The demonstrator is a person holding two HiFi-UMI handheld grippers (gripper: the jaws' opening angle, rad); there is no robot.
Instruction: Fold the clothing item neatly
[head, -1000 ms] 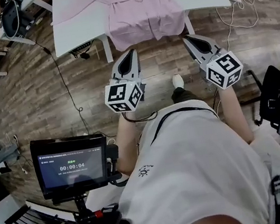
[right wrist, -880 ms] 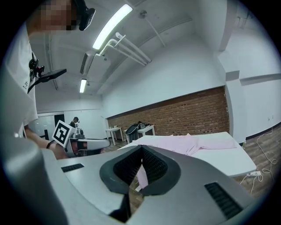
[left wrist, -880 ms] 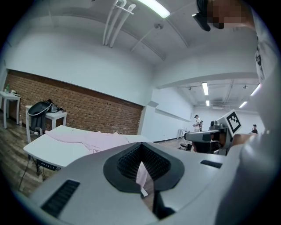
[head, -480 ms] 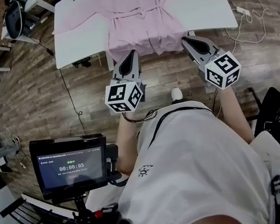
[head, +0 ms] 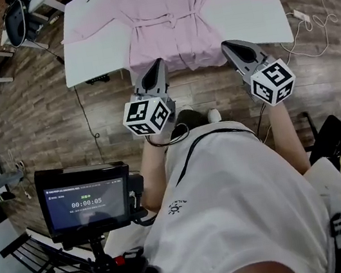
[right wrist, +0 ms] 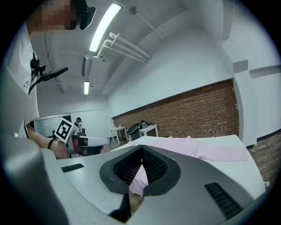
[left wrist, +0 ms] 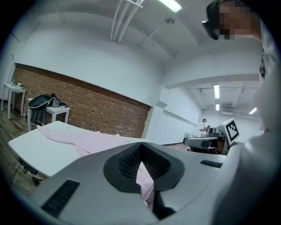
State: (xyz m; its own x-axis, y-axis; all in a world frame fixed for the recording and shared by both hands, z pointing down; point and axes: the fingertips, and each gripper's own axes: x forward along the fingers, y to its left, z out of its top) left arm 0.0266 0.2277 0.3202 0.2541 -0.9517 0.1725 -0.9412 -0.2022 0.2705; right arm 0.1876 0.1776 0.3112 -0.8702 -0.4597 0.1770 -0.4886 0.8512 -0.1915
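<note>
The left gripper (head: 157, 67) and right gripper (head: 230, 47) are held side by side ahead of the person's torso, pointing nearly level at the near edge of the white bench (head: 94, 54); the fingers of each are pressed together and empty. A monitor (head: 87, 203) stands at lower left, and a cable (head: 81, 109) trails over the wood floor. The pink robe (head: 170, 21) lies flat on the bench, sleeves spread, belt tied, hem hanging over the near edge

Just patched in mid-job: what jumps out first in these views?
The pink robe, spread flat with sleeves out, covers the middle of the white table, its hem hanging over the near edge. Just before that hem the left tool and right tool are held side by side, both shut and empty. A screen showing a timer sits at lower left of the head view.
</note>
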